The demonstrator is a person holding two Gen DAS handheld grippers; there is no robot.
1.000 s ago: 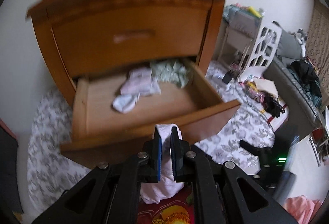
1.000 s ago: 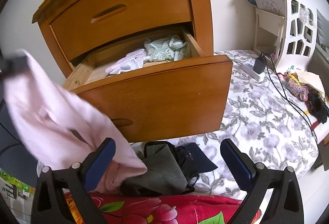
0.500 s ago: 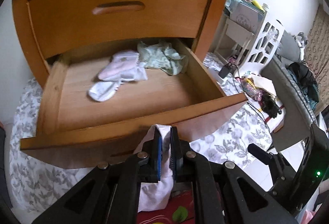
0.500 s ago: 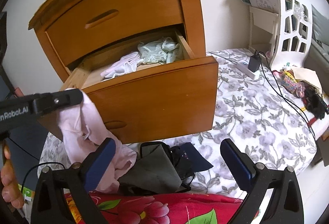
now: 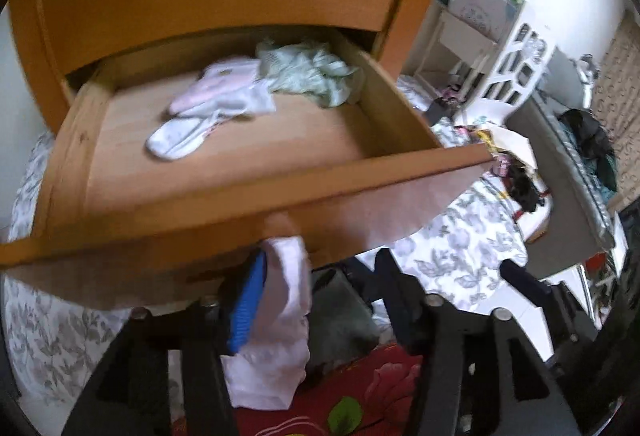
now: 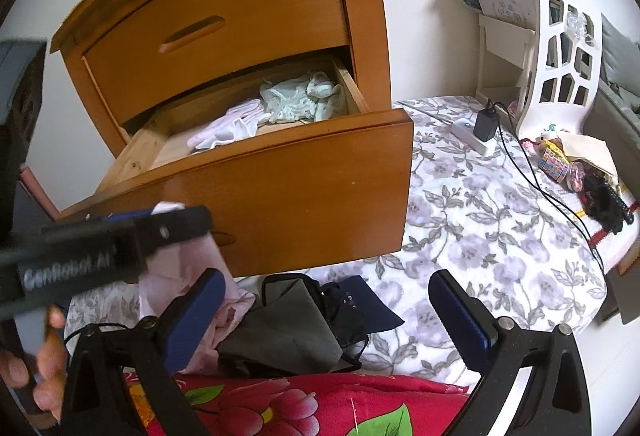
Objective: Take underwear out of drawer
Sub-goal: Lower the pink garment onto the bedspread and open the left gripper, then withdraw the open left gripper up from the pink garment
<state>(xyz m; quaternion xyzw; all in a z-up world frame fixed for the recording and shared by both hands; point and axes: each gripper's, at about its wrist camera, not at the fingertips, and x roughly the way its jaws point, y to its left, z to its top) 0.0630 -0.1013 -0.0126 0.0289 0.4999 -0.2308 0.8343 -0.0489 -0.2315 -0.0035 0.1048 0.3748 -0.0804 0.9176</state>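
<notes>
My left gripper [image 5: 316,300], jaws just opening, drops pink underwear [image 5: 280,324] at six o'clock below the drawer [image 5: 256,204]; more garments [image 5: 308,72] remain inside.

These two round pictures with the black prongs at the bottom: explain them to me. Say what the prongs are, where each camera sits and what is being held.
No robot here: a person holds a two-finger gripper in each hand, each with a fisheye camera looking along its fingers.

The left wrist view shows the left gripper. Its jaws have just been opening; the pale pink underwear hangs between them against the blue pad, apparently released.

The right wrist view shows the right gripper, open and empty.

Both face a wooden nightstand's open drawer, which holds white-pink garments and a green garment. In front, dark clothes lie piled on a floral sheet, with a red flowered blanket nearest.
</notes>
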